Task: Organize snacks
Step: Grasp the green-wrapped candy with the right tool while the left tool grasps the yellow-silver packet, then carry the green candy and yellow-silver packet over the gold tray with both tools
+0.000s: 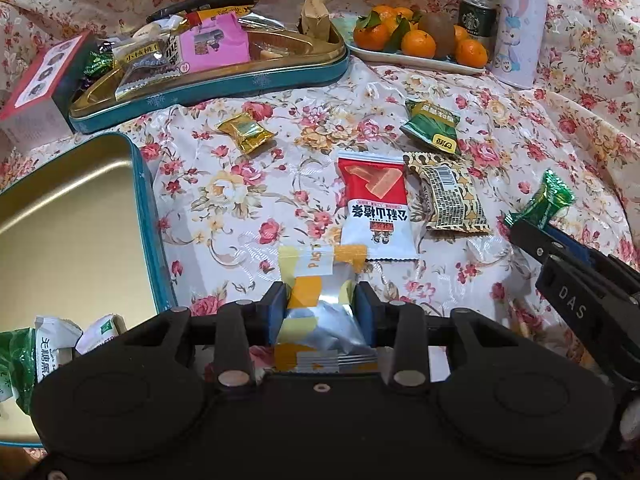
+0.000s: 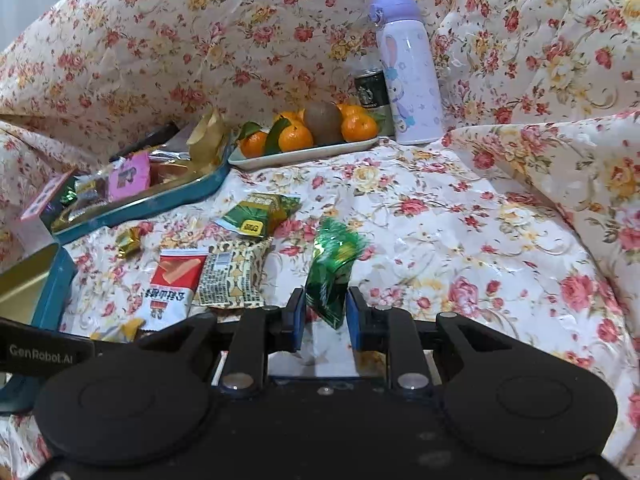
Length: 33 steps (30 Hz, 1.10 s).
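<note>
My left gripper (image 1: 320, 300) is low over the flowered cloth, and a yellow and silver snack packet (image 1: 320, 320) is pinched between its blue pads. To its left stands an open teal tin (image 1: 144, 216) with a gold inside, and white and green packets (image 1: 48, 352) lie at its near end. My right gripper (image 2: 324, 300) is shut on a shiny green candy wrapper (image 2: 332, 272) that stands up from its tips. In the left wrist view it comes in from the right (image 1: 516, 228). On the cloth lie a red and white packet (image 1: 374, 208), a patterned brown packet (image 1: 448, 196), a green packet (image 1: 432, 126) and a gold candy (image 1: 246, 134).
A second teal tin (image 1: 240, 84) at the back left is piled with several snacks, with a box (image 1: 36, 80) beside it. At the back stand a plate of tangerines (image 1: 400, 58), a dark can (image 1: 476, 20) and a lilac bottle (image 1: 518, 32). Flowered cloth rises behind and to the right (image 2: 560, 160).
</note>
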Each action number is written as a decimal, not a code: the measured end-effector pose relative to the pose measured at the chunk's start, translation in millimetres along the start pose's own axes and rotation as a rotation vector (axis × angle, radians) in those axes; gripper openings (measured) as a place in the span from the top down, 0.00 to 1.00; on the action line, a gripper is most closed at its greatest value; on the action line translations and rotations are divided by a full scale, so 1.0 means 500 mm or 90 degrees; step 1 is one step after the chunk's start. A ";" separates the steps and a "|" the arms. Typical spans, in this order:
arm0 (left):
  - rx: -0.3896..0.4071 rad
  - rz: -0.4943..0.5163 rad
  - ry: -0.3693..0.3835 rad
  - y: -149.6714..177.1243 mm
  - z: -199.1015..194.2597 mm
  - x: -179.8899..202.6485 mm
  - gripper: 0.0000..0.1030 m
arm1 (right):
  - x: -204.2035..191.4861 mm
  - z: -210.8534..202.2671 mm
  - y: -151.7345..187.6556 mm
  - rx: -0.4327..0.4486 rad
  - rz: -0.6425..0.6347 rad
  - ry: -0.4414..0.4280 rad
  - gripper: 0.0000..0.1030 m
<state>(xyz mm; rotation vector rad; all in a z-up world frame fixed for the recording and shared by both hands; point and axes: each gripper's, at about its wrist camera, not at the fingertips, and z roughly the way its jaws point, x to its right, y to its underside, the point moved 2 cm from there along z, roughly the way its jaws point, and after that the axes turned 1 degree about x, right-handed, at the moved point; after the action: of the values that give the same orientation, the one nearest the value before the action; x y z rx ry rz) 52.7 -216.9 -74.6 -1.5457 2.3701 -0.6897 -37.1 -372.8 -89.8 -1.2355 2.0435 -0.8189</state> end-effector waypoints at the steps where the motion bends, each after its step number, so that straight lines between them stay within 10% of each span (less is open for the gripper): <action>1: -0.001 0.001 0.001 0.000 0.000 0.000 0.55 | -0.002 0.000 0.000 0.000 -0.003 0.008 0.76; 5: 0.008 0.008 0.002 0.004 0.000 0.000 0.55 | -0.001 0.006 -0.009 0.003 0.011 0.021 0.58; 16: 0.013 0.013 0.000 0.005 -0.002 0.001 0.55 | 0.022 0.052 -0.060 -0.034 0.147 0.054 0.53; 20: 0.012 0.012 0.000 0.005 -0.002 0.001 0.55 | 0.011 0.069 -0.072 -0.039 0.119 0.102 0.81; 33: -0.001 0.007 0.001 0.003 -0.015 0.003 0.60 | 0.006 -0.014 -0.049 0.010 0.087 0.067 0.81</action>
<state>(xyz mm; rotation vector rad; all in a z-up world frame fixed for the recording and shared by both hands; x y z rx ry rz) 47.6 -215.8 -68.9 -1.5332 2.3790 -0.6863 -30.6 -383.5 -67.5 -1.0506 2.1744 -0.8492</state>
